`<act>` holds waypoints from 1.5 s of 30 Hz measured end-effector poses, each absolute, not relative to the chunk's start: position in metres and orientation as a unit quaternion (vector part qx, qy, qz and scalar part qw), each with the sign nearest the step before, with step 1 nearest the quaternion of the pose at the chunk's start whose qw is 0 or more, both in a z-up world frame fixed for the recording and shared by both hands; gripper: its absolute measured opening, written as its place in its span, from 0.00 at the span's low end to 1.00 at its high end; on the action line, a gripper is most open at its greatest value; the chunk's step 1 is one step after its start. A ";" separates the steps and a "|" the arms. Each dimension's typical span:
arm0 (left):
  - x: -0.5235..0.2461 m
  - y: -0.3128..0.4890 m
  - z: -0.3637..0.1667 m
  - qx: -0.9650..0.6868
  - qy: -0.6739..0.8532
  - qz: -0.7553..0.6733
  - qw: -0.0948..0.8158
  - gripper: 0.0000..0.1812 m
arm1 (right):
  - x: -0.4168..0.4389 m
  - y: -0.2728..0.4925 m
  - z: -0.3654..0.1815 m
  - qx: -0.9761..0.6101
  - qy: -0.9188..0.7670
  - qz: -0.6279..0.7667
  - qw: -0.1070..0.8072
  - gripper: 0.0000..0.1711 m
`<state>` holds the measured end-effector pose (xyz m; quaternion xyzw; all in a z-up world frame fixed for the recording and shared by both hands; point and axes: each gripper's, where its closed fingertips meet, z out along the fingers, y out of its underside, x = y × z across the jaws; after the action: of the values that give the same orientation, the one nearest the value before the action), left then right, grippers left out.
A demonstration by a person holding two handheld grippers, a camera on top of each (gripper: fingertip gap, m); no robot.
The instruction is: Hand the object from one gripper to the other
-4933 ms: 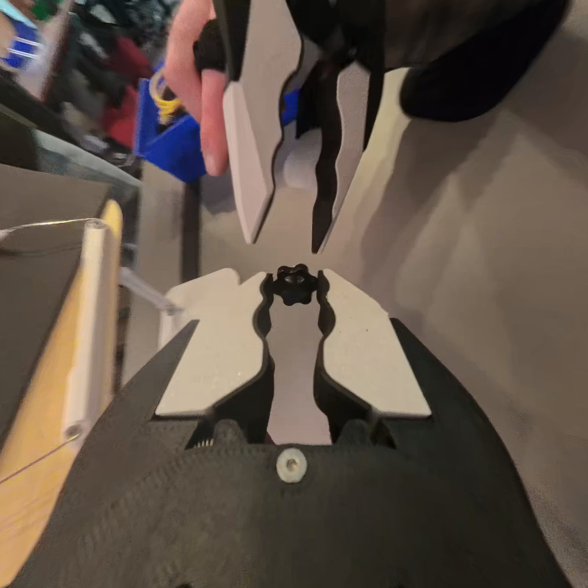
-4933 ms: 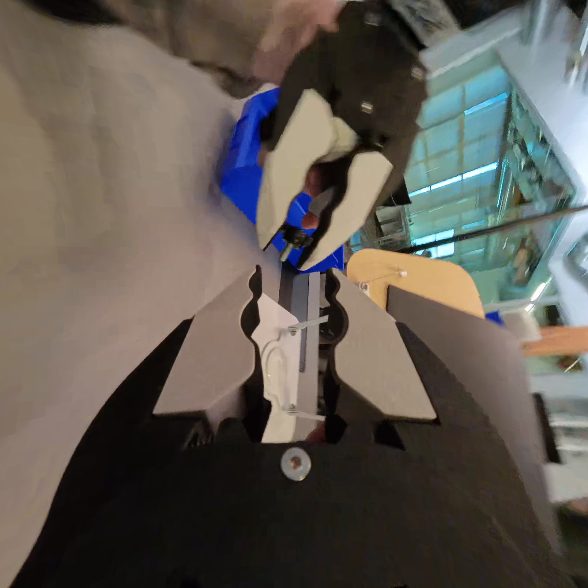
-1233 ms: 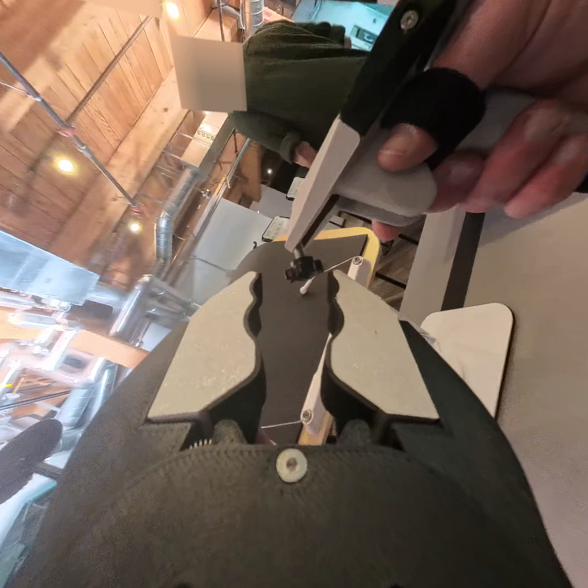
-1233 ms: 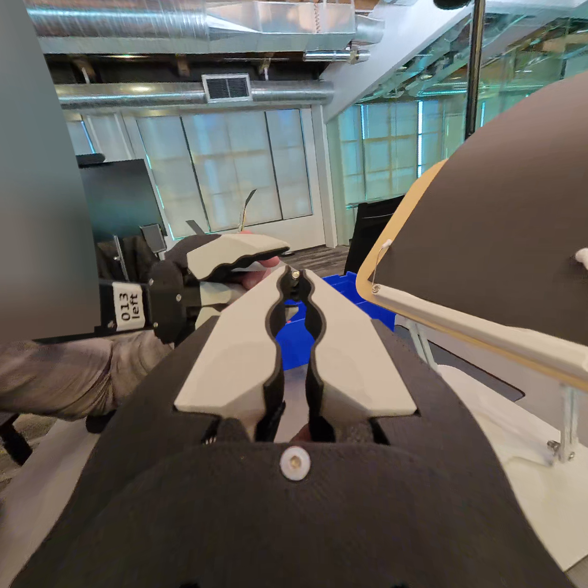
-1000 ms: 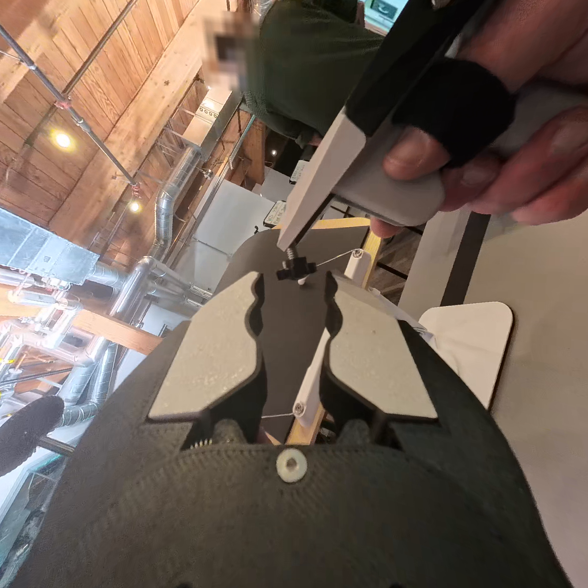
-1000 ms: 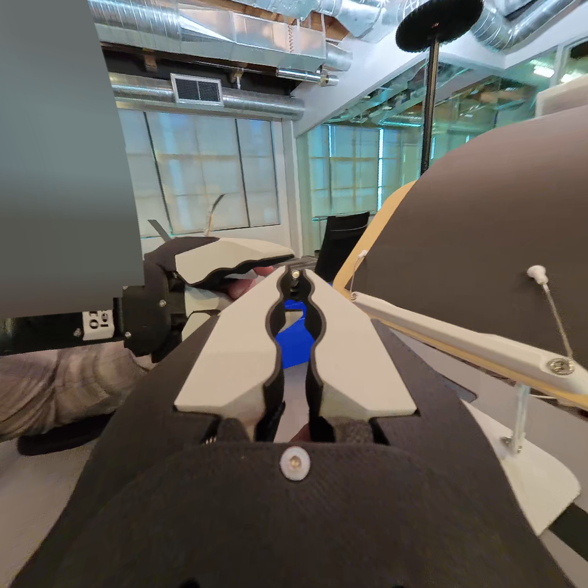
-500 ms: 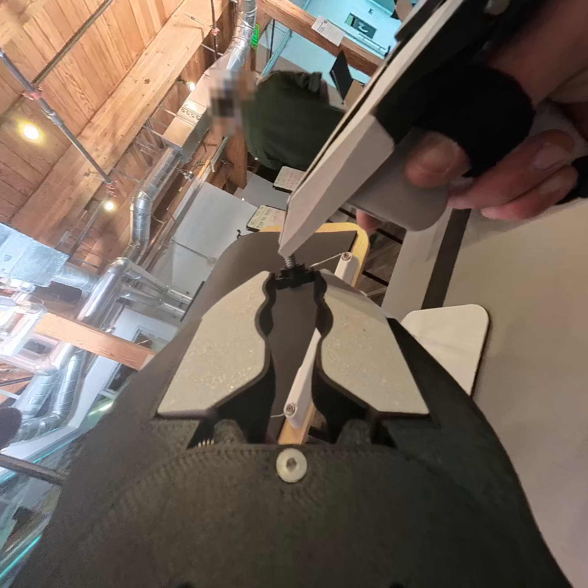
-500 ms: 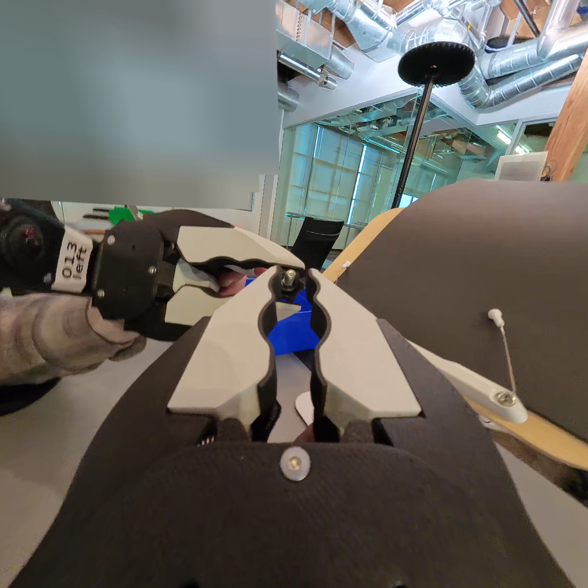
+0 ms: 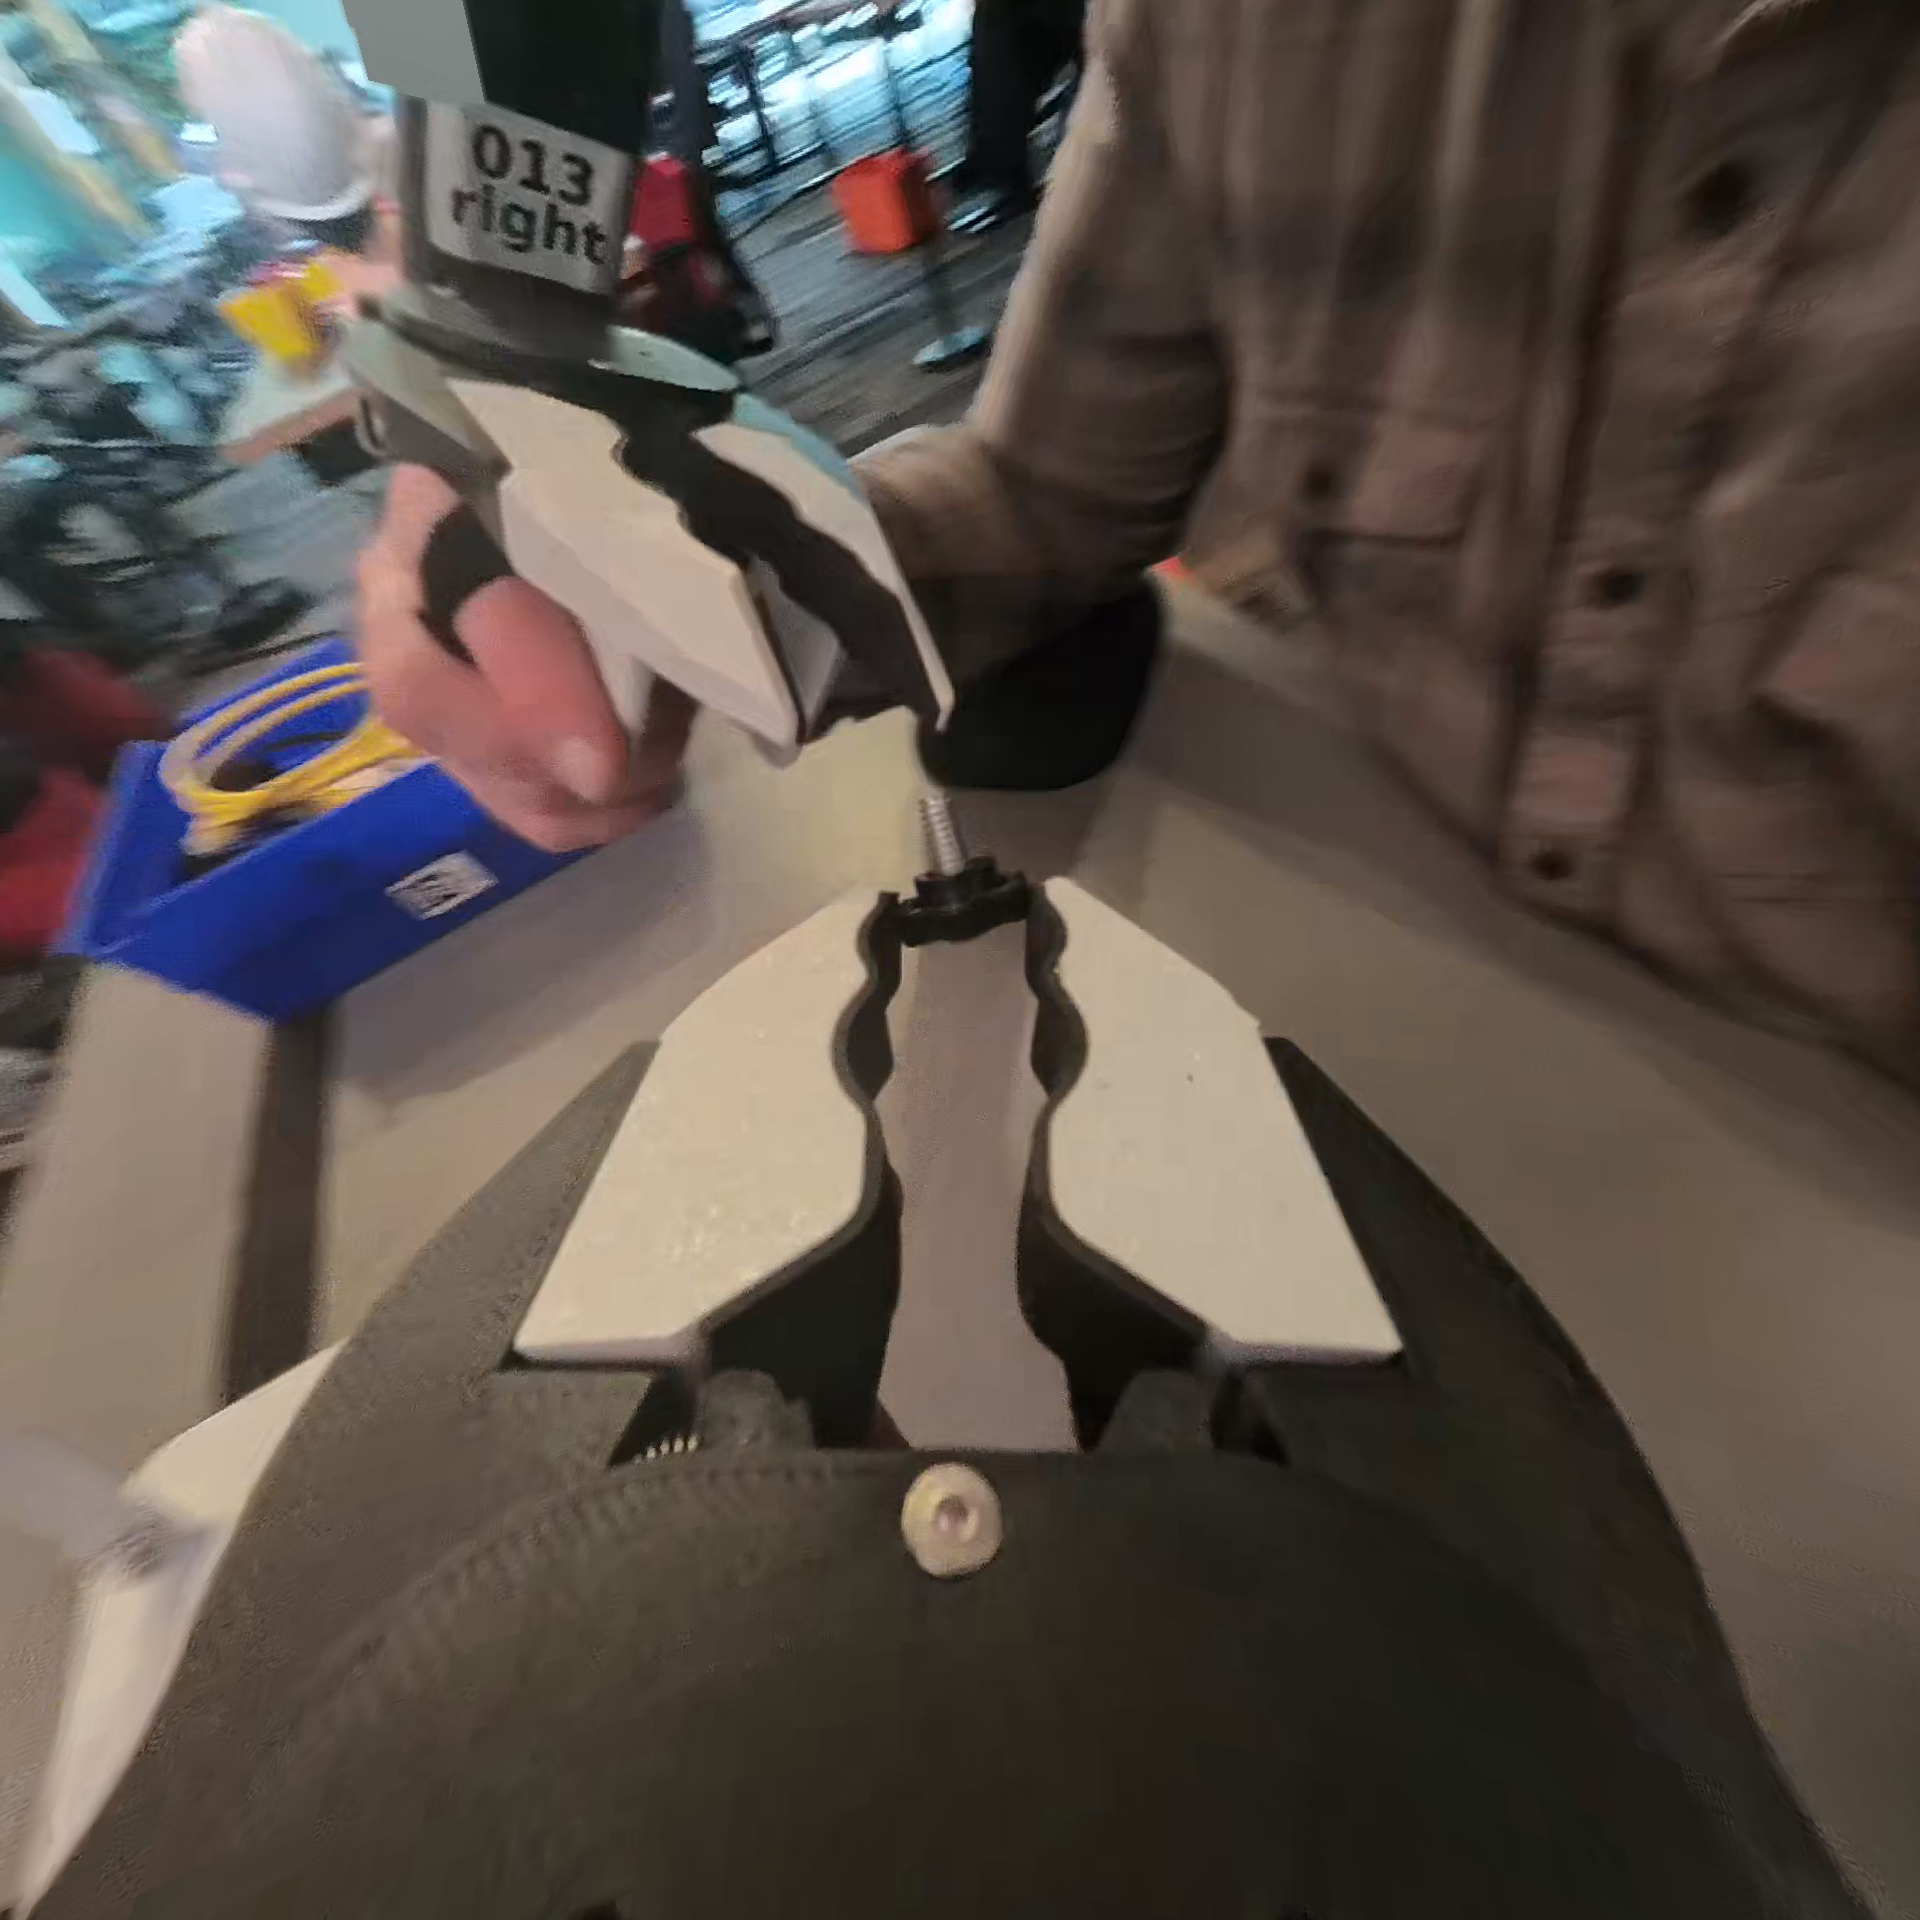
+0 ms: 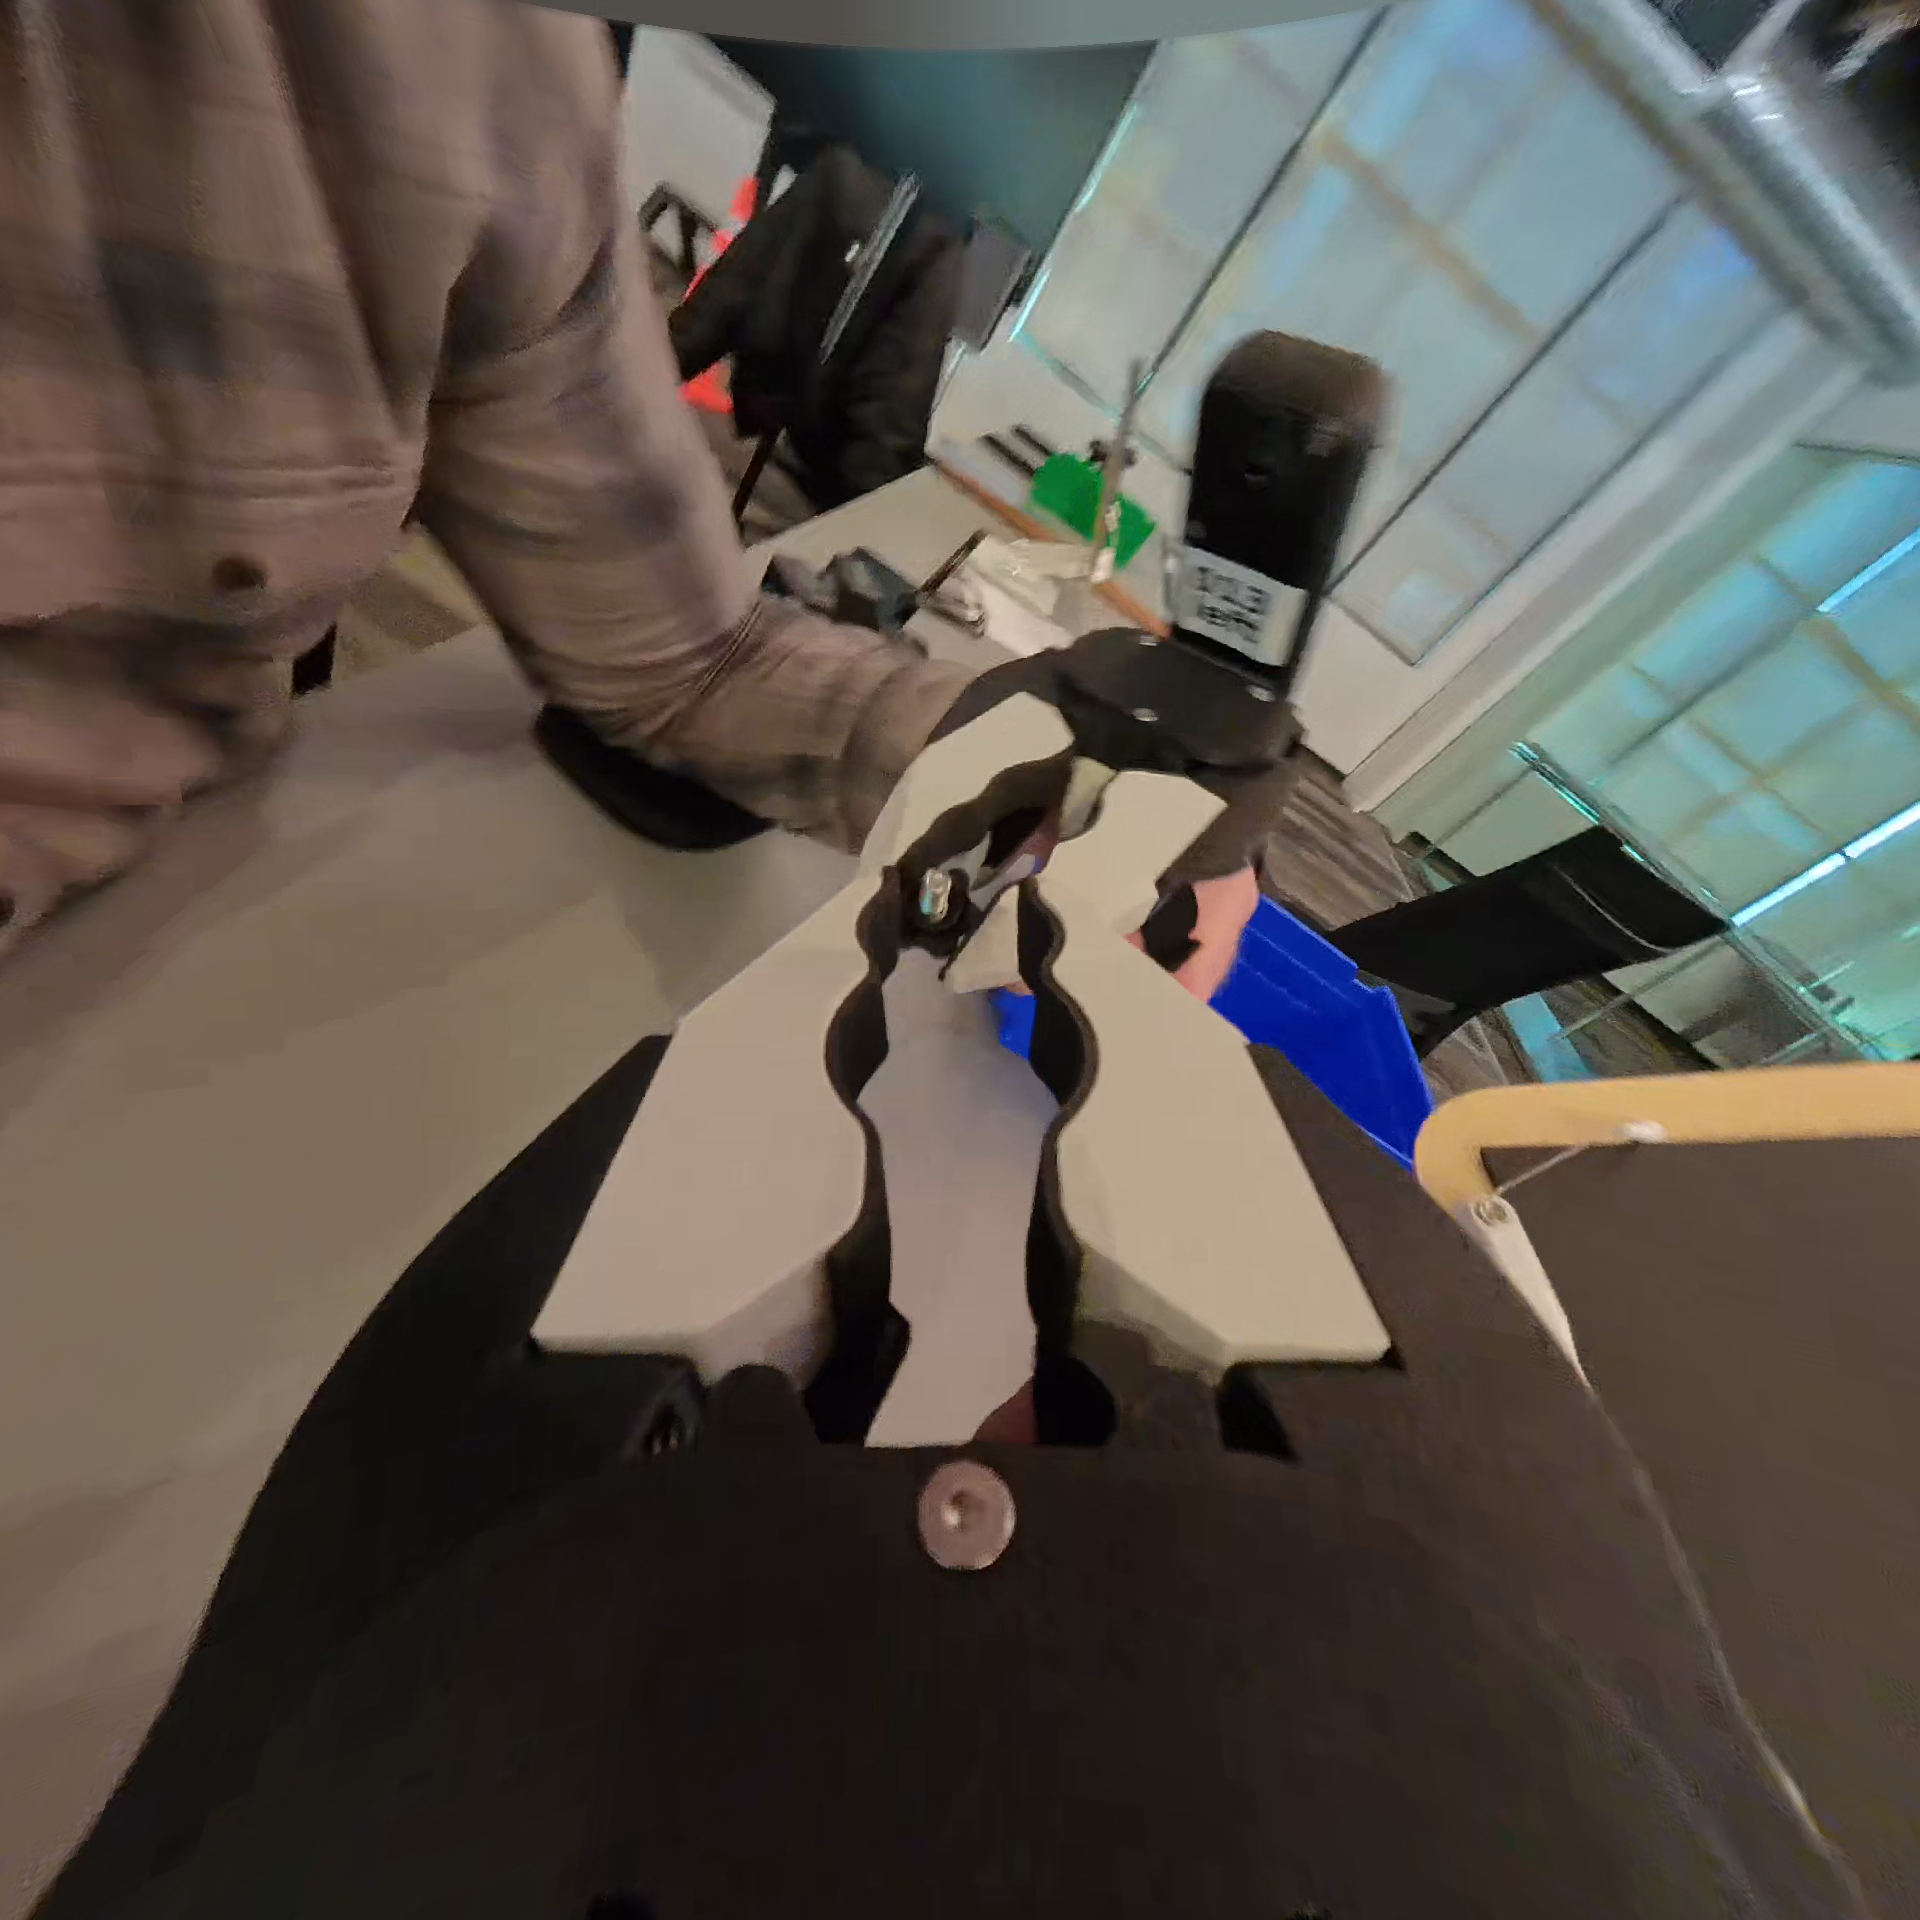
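A small screw with a black star knob [image 9: 961, 910] is gripped at the knob by the tips of my left gripper [image 9: 961, 920], which is shut on it. Its bare thread [image 9: 941, 831] sticks out toward my right gripper [image 9: 868, 729], which is held by a hand just beyond it, jaws parted, with a small gap to the thread tip. In the right wrist view my right gripper [image 10: 954, 902] is open and the screw's end [image 10: 932, 891] shows between its tips. Behind it are the left gripper's fingers [image 10: 1127, 842].
A blue bin [image 9: 291, 862] with yellow cable coils stands on the grey table [image 9: 1403, 1091] at the left; it also shows in the right wrist view [image 10: 1320, 1023]. A person's plaid sleeve and torso [image 9: 1507, 416] fill the right. A dark wood-rimmed board [image 10: 1714, 1403] stands close by. The tips of both grippers are at nearly the same place.
My left gripper closed on the knob. My right gripper then opened, let go of the thread and drew back a little. Both views swung down from the ceiling to the table.
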<state>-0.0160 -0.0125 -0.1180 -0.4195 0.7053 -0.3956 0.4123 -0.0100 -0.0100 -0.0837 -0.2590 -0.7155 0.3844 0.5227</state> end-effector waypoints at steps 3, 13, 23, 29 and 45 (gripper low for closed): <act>-0.013 -0.016 -0.118 -0.413 0.687 -0.450 0.394 0.12 | -0.020 -0.016 -0.100 -0.228 -0.759 0.279 0.543 0.21; -0.010 0.005 -0.092 -0.384 0.567 -0.584 0.437 0.13 | -0.047 0.021 -0.091 -0.167 -0.710 -0.031 0.683 0.33; -0.010 0.015 -0.087 -0.385 0.527 -0.612 0.446 0.13 | -0.044 0.031 -0.071 -0.163 -0.654 -0.088 0.733 0.13; -0.012 0.036 -0.069 -0.404 0.465 -0.612 0.496 0.22 | -0.033 0.052 -0.044 -0.201 -0.567 -0.101 0.792 0.13; 0.005 0.043 -0.054 -0.399 0.362 -0.666 0.515 0.13 | -0.027 0.057 -0.036 -0.171 -0.474 -0.155 0.849 0.13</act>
<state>0.0048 0.0428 -0.0538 -0.3993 0.3616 -0.6664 0.5155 -0.0270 0.0574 -0.0364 -0.1708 -0.4745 -0.1553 0.8494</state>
